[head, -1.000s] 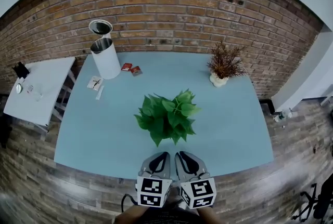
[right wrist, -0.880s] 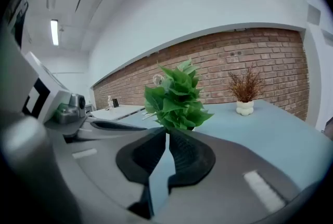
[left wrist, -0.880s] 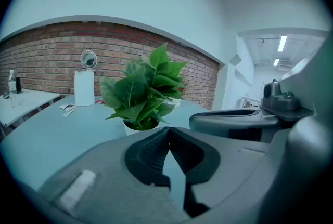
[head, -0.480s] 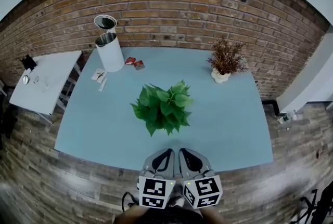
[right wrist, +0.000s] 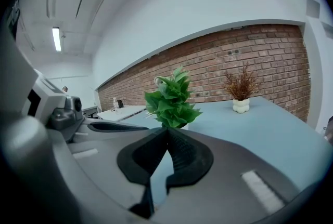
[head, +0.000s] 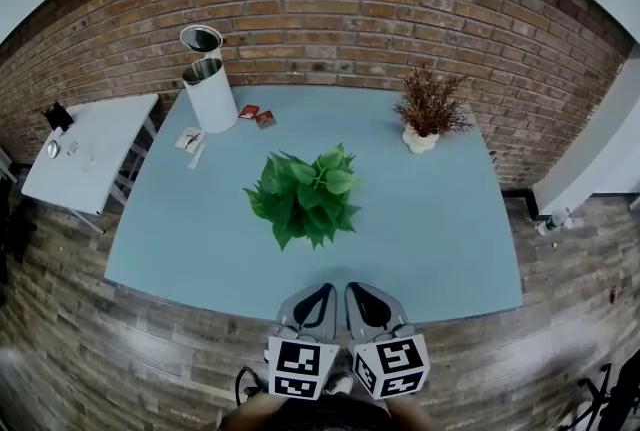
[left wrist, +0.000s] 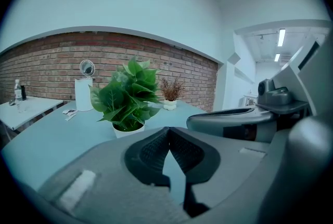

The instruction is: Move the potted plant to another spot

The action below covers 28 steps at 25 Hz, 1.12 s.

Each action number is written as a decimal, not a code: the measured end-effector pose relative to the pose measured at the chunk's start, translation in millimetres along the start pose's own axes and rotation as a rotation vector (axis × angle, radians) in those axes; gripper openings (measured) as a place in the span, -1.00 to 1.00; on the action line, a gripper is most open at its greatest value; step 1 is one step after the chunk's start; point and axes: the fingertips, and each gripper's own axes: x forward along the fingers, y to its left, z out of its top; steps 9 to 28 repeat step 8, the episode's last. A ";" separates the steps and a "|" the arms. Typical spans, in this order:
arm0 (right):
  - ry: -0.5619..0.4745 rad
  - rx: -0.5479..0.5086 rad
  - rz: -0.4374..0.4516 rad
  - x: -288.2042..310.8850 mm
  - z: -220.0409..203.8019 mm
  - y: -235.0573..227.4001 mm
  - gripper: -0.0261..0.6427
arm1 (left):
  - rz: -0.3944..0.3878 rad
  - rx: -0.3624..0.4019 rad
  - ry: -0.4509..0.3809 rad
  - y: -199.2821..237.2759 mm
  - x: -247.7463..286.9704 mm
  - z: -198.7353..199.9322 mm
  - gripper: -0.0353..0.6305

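Note:
The green leafy potted plant (head: 305, 197) stands in its white pot near the middle of the pale blue table (head: 440, 229). Both grippers sit side by side at the table's near edge, short of the plant and not touching it. My left gripper (head: 318, 291) is shut, with nothing between its fingers. My right gripper (head: 352, 289) is shut and empty too. In the left gripper view the plant (left wrist: 127, 95) rises beyond the closed tips of my left gripper (left wrist: 167, 129). In the right gripper view the plant (right wrist: 171, 99) stands straight ahead of my right gripper (right wrist: 167, 129).
A dried brown plant in a white pot (head: 428, 109) stands at the back right. At the back left are a white cylinder bin (head: 210, 94), a round mirror (head: 200, 39), small red packets (head: 255, 114) and white papers (head: 190, 141). A white side table (head: 85, 154) is left; a brick wall behind.
Both grippers have drawn back from the plant toward the table's near edge, so the gap to the pot has grown. The plant stays on the table.

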 end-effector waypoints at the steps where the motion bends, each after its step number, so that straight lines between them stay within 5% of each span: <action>1: 0.000 0.001 -0.001 -1.2 0.0 -0.4 -0.90 | -0.001 0.001 0.000 -1.3 -0.2 0.3 -0.88; 28: -0.007 0.004 -0.008 -7.6 -1.2 -4.9 -0.90 | -0.004 0.005 -0.001 -8.4 -1.1 -0.7 -0.88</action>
